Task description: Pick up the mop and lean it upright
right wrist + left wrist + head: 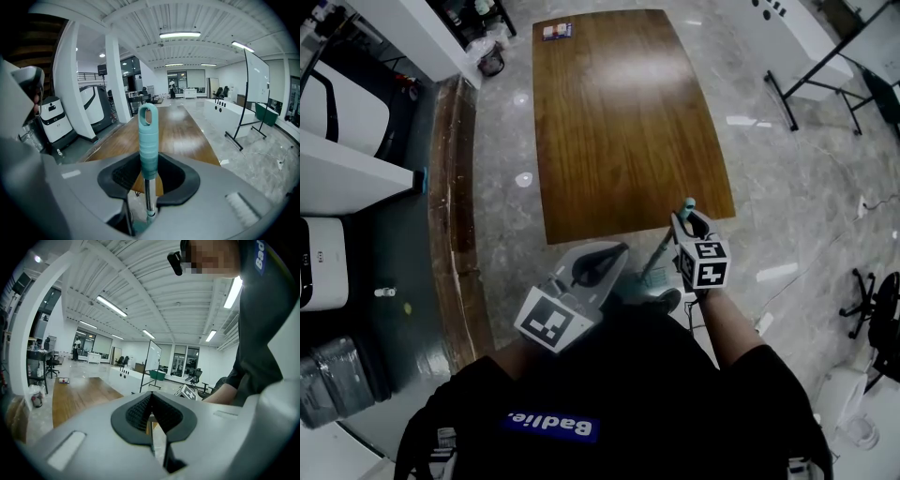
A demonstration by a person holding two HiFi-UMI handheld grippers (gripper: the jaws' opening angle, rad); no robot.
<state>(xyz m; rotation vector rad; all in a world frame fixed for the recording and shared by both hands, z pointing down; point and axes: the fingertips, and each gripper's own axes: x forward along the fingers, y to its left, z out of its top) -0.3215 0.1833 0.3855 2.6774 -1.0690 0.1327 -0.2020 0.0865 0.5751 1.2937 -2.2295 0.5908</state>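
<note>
The right gripper (149,177) is pinching the mop (148,136) where its teal grip meets the metal pole. The pole is running nearly upright between the pads. The left gripper (152,414), pressed together on nothing, is hovering beside it. The table (628,122) is lying just ahead.

A brown wooden bench (628,131) with rounded corners stands on a glossy grey, stone-patterned floor (787,216). On its top lies one small flat packet (556,31), at the far left corner; what it is cannot be made out. To the bench's right, the black feet of a whiteboard stand (789,98) rest on the floor, and a black office chair (874,314) stands well beyond them. Near the far left corner sits a small lined bin (491,60). A worn brown kerb (455,206) runs along the left. On the darker flooring past it are a little white bottle (385,292) and a white machine (321,264). Just off the bench's near edge the mop (659,251) reaches down to the floor; whether its head rests there is unclear.
</note>
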